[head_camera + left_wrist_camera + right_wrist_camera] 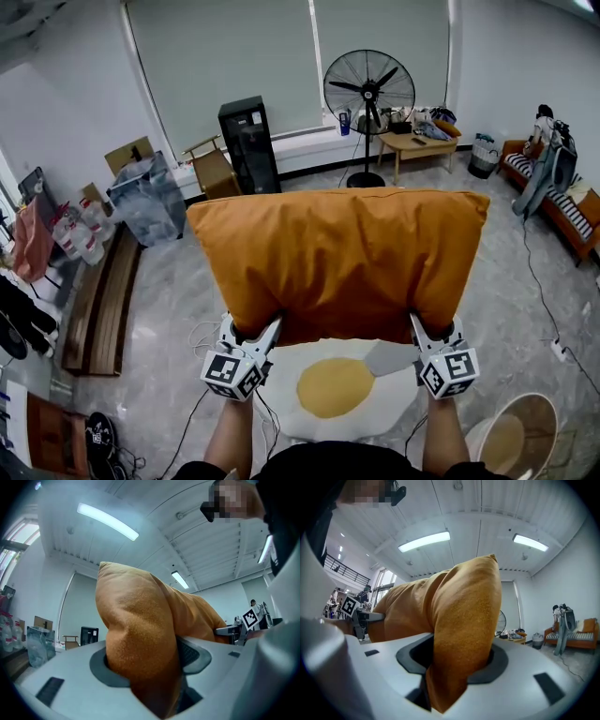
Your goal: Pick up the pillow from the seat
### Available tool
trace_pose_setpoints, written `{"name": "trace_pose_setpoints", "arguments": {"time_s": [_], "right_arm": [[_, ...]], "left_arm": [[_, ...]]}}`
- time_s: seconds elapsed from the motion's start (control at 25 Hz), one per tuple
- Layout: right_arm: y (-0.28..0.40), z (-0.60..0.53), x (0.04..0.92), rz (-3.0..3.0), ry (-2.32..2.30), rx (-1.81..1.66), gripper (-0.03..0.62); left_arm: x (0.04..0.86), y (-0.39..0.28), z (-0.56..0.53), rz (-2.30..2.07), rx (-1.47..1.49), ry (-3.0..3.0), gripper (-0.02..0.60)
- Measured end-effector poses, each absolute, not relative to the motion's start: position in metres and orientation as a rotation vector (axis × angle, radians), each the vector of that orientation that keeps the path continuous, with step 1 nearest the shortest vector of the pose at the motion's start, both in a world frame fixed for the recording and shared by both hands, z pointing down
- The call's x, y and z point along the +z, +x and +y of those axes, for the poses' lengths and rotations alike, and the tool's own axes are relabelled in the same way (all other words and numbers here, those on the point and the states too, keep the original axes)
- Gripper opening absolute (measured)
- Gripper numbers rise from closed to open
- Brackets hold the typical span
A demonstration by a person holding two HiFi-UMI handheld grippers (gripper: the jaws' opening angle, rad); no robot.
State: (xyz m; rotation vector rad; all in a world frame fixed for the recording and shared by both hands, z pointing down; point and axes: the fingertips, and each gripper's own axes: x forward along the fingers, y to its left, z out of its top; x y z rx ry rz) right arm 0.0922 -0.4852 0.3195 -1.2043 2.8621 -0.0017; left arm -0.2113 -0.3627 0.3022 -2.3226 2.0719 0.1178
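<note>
The orange pillow [342, 258] fills the middle of the head view, held up clear of the white seat [389, 398] at lower centre, which is yellow in the middle. A standing fan [368, 89] is at upper centre-right, in front of the blinds. The left claw [255, 333] is clamped on the pillow's lower left corner and the right claw [427, 330] on its lower right corner. In each gripper view the fabric bunches, pinched between both pads.

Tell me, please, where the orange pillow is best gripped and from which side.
By its near edge, at both corners, coming from the person's side: the pillow is wide and soft, so that edge bunches into a firm pinch. The left gripper and right gripper hold it so.
</note>
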Motion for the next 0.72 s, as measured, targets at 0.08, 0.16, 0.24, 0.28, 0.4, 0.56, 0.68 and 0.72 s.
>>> {"name": "trace_pose_setpoints", "arguments": {"time_s": [0.08, 0.16, 0.24, 0.28, 0.4, 0.56, 0.68, 0.72], "right_arm": [[0.088, -0.482, 0.321, 2.856, -1.205, -0.002, 0.199], [0.087, -0.481, 0.322, 2.853, -1.201, -0.009, 0.199], [0.085, -0.479, 0.319, 2.854, -1.202, -0.003, 0.201], [0.084, -0.478, 0.318, 2.855, -1.204, -0.002, 0.201], [0.079, -0.479, 0.32, 2.861, -1.209, -0.011, 0.201], [0.078, -0.477, 0.322, 2.851, -1.226, -0.005, 0.202], [0.077, -0.477, 0.322, 2.84, -1.239, -0.006, 0.202], [0.077, -0.478, 0.323, 2.839, -1.243, -0.011, 0.202]], "left_arm": [[0.3, -0.213, -0.358, 2.077, 0.102, -2.317, 0.285], [0.298, -0.214, -0.355, 2.078, 0.102, -2.31, 0.287], [0.298, -0.216, -0.354, 2.074, 0.111, -2.311, 0.287], [0.299, -0.218, -0.354, 2.074, 0.113, -2.313, 0.287], [0.301, -0.222, -0.354, 2.082, 0.114, -2.319, 0.288], [0.306, -0.225, -0.354, 2.096, 0.13, -2.323, 0.293], [0.304, -0.225, -0.355, 2.102, 0.136, -2.323, 0.295], [0.304, -0.225, -0.355, 2.104, 0.135, -2.325, 0.295]]}}
